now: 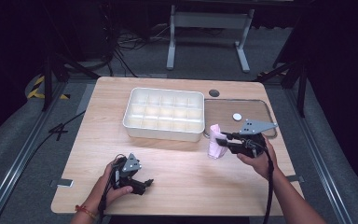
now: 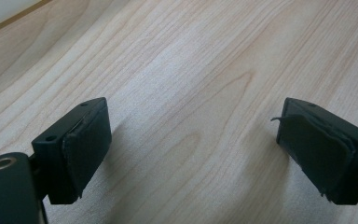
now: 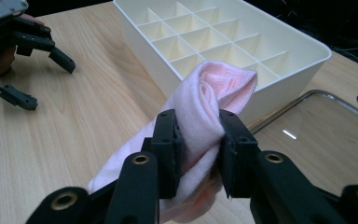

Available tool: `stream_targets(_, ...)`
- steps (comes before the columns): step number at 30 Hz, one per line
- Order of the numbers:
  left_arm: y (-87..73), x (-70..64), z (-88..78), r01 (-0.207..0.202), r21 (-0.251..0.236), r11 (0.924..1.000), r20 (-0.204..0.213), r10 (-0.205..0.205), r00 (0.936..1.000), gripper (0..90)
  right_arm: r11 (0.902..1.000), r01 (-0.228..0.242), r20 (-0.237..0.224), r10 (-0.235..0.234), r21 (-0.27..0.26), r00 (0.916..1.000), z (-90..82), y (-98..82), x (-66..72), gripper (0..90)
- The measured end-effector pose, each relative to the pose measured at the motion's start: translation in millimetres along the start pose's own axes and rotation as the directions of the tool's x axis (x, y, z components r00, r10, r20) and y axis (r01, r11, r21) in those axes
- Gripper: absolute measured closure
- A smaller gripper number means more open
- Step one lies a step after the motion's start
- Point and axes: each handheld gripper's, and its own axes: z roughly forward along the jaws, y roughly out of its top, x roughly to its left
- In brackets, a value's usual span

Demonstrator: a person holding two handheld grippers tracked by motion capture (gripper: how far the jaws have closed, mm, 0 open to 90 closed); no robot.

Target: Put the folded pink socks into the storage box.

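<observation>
A rolled pink cloth point(image 1: 215, 141) point(image 3: 205, 105) is pinched in my right gripper point(image 1: 225, 140) point(image 3: 199, 140), which is shut on its middle; the roll stands tilted just above the table, in front of the tray's right end. The white compartment tray point(image 1: 164, 113) point(image 3: 223, 44) lies at the table's centre back, its cells bare. My left gripper point(image 1: 140, 183) point(image 2: 193, 149) rests low over the wood near the front left, open with nothing between its pads. It also appears far off in the right gripper view point(image 3: 32, 70).
A clear flat lid point(image 1: 240, 116) point(image 3: 317, 135) lies to the right of the tray, with a small white disc point(image 1: 237, 116) on it. A dark round hole point(image 1: 214, 93) marks the table behind it. Bare wood spreads between the two hands.
</observation>
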Motion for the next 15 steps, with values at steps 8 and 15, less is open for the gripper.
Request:
stream_targets(8,0.0,0.0,0.0,0.0,0.0,1.0,0.0,0.0,1.0,10.1,0.9996,0.021,0.021,-0.021,-0.018,0.9996,-3.7,20.1,-6.8,70.6)
stream_targets(15,0.0,0.0,0.0,0.0,0.0,1.0,-0.001,0.0,1.0,10.1,0.9991,0.036,0.029,-0.035,-0.02,0.999,-0.5,38.8,-12.2,70.5)
